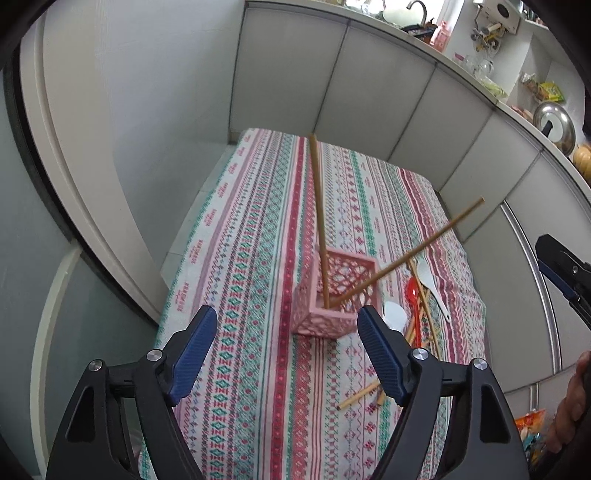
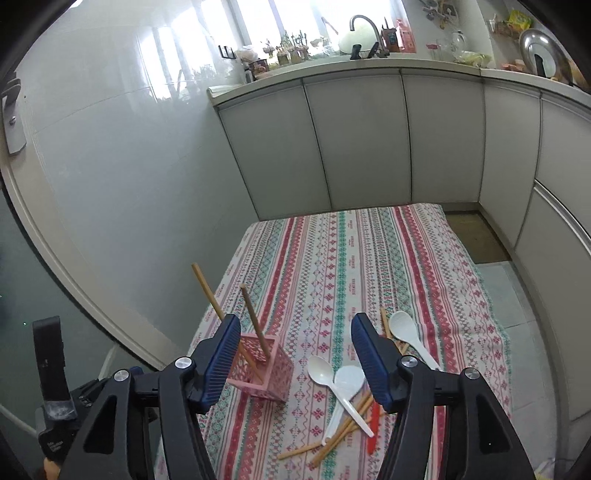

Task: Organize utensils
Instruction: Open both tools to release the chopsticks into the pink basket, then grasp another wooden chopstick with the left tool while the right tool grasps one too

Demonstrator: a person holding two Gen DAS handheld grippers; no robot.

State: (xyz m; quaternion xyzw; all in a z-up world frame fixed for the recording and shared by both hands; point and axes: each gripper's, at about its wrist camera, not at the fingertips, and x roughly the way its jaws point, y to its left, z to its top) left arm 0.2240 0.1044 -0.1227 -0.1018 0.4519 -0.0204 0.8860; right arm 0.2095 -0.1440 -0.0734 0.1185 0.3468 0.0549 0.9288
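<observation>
A pink lattice basket (image 1: 332, 295) (image 2: 264, 363) stands on the striped tablecloth (image 1: 258, 258). Two wooden chopsticks stand in it, one nearly upright (image 1: 318, 206) and one leaning right (image 1: 413, 251). My left gripper (image 1: 287, 317) hovers just in front of the basket, open and empty. Right of the basket lies a loose pile: white spoons (image 2: 323, 373) (image 2: 400, 325), a red spoon (image 2: 373, 424) and several chopsticks (image 2: 343, 424). My right gripper (image 2: 295, 321) is open and empty above the cloth, between the basket and the pile.
Grey cabinet doors (image 2: 358, 147) close off the table's far and right sides, under a crowded counter with a sink tap (image 2: 364, 22). A white wall (image 2: 110, 166) runs along the left. A hand (image 1: 570, 398) shows at the left wrist view's lower right edge.
</observation>
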